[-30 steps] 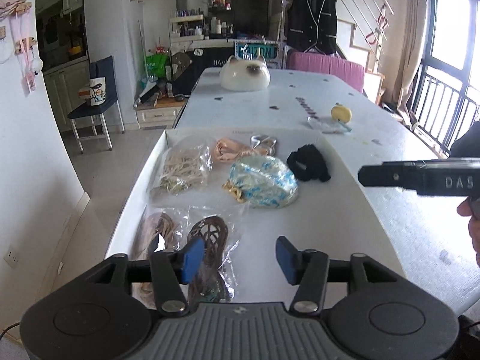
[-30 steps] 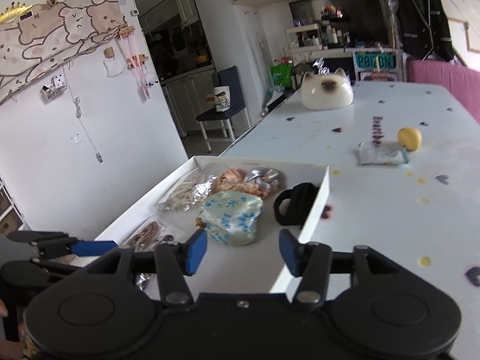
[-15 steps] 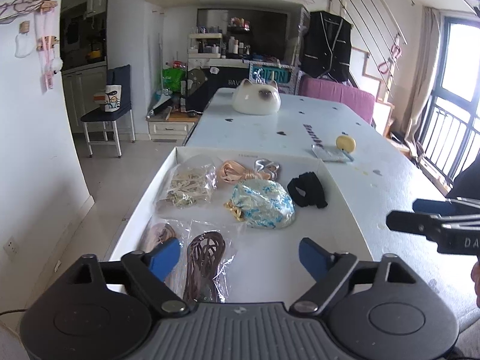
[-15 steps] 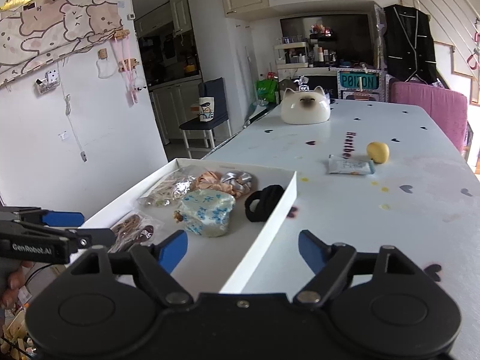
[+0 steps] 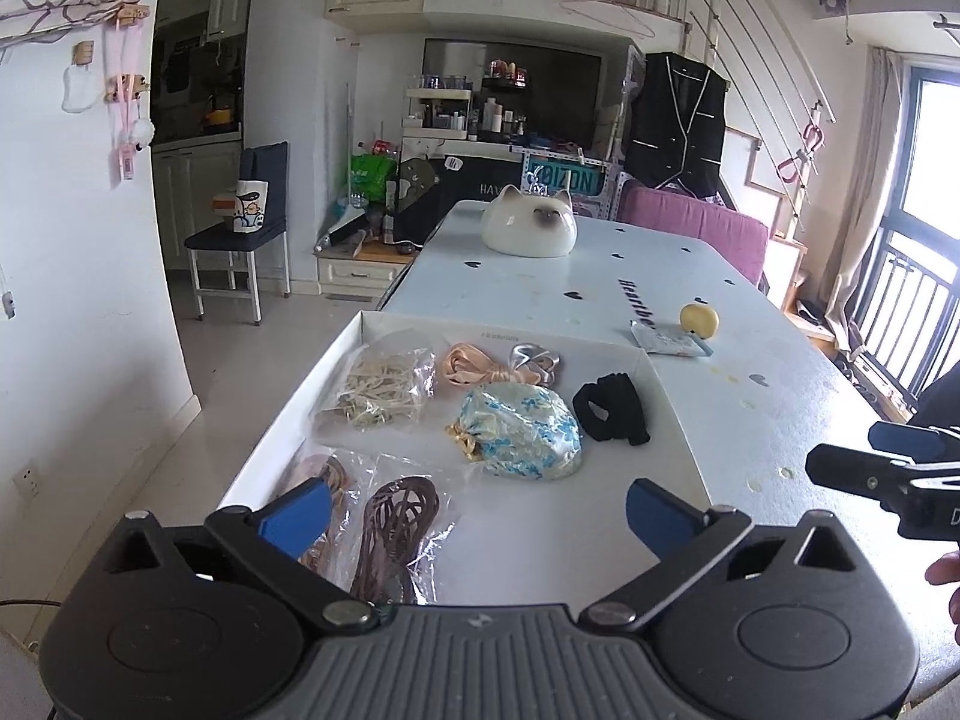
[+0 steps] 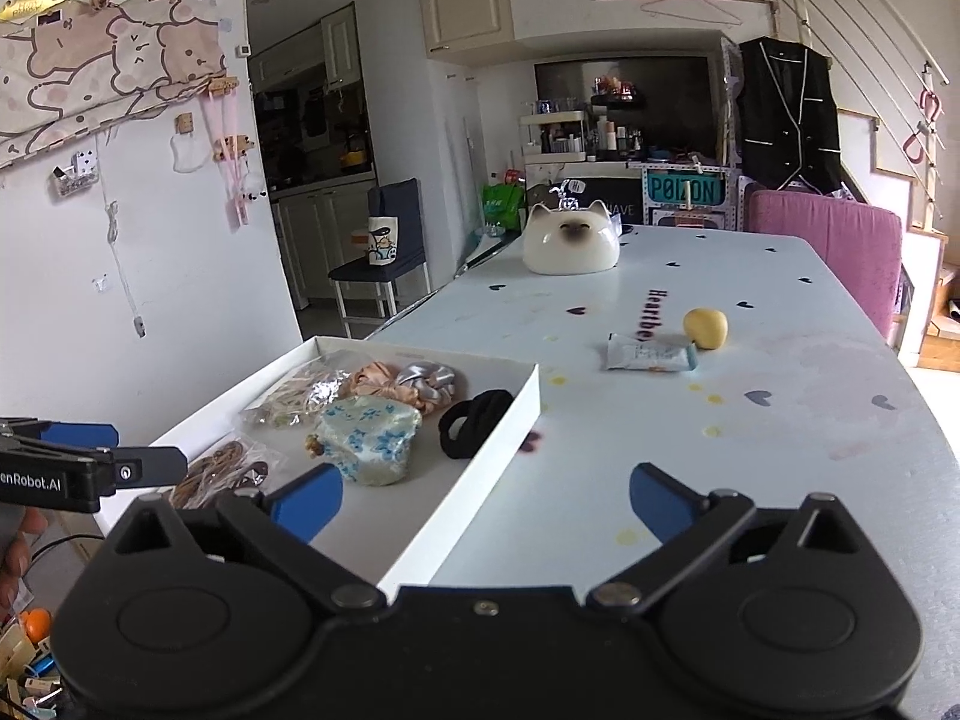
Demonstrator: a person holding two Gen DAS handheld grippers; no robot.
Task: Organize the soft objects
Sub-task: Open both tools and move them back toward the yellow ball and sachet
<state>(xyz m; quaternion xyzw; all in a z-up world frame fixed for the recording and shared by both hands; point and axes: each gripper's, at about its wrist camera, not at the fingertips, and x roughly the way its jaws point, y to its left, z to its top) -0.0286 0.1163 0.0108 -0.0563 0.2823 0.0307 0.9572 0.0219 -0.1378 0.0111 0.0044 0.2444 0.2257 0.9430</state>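
Both tools, left tool (image 5: 477, 513) and right tool (image 6: 486, 501), have spread apart; we hold them empty above the white tray (image 5: 666, 402) on the tabletop (image 5: 780, 396).

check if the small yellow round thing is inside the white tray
No, the small yellow round object sits on the bare white tabletop beside a flat snack packet, well outside the shallow white tray.

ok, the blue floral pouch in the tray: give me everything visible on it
The blue floral pouch is a rounded, puffy bag of shiny satin-like fabric, pale cream with blue flower print. Its gathered neck with a gold-brown tie points toward the tray's left side. It lies flat near the middle of the white tray, beside the black hair ties, in front of the peach scrunchie and silver scrunchie. Whether it touches them is unclear. Neither gripper touches it.
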